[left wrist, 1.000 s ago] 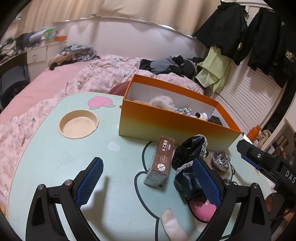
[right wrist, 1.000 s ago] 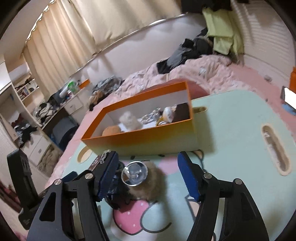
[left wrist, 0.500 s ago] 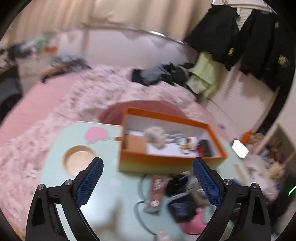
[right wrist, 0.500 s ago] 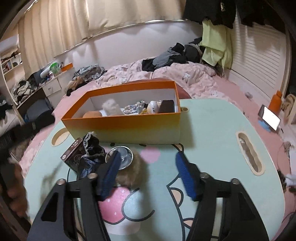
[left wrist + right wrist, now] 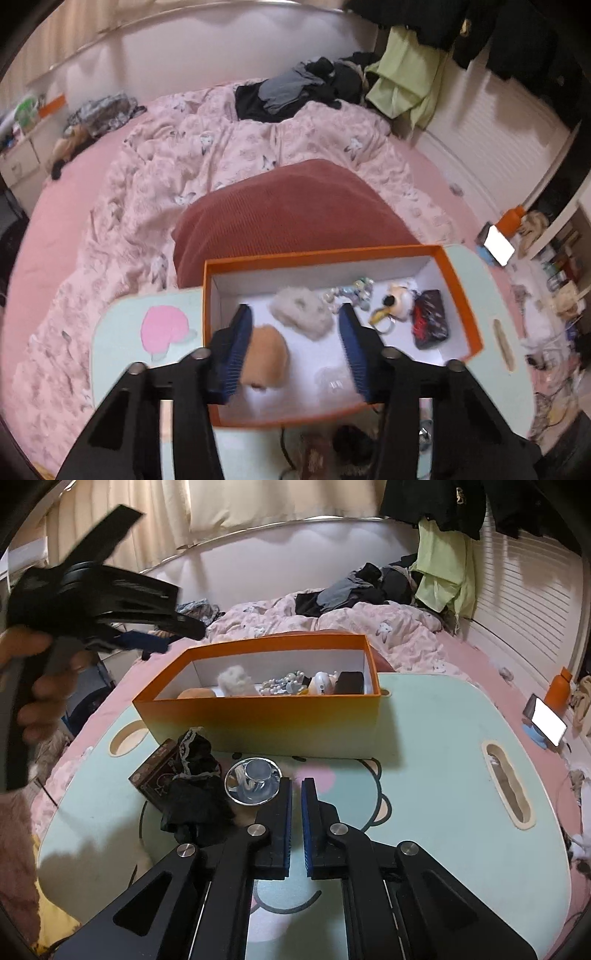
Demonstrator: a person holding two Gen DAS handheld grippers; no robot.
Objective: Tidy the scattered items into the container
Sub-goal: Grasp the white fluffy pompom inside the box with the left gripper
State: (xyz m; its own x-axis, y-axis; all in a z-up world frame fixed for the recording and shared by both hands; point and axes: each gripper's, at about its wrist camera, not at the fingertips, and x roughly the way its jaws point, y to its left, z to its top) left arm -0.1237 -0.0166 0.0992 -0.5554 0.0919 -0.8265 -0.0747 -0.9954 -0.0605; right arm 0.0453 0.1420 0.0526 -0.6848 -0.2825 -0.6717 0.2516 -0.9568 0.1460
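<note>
The left gripper (image 5: 295, 339) hovers above the orange box (image 5: 458, 291), fingers spread wide and nothing between them, a tan plush lump (image 5: 267, 356) and a pale fluffy ball (image 5: 301, 312) lying on the box floor below. Inside that box there is plenty: a string of beads (image 5: 351, 291), a little white-and-yellow figure (image 5: 397, 301), a dark red-flecked pouch (image 5: 430, 323), and something clear near the front wall, too blurred to name. So the job looks well over halfway, by my reckoning. The right gripper (image 5: 296, 823) sits low over the mint-green table (image 5: 443, 738), its blue pads nearly together with only a slim gap, and I see nothing pinched in it. What's left shows best from the right wrist: a brown carton (image 5: 153, 775), a black lace-trimmed cloth (image 5: 195, 786) draped against it, and a shiny metal dish (image 5: 253, 781) just beside the right gripper's left finger, all on the table in front of the box. The left wrist view barely catches those, only dark blurs at its bottom edge, yet it alone looks straight down into the box. The right view alone shows the person's hand (image 5: 33, 686) wrapped on the left gripper's handle, raised high at the left.
</note>
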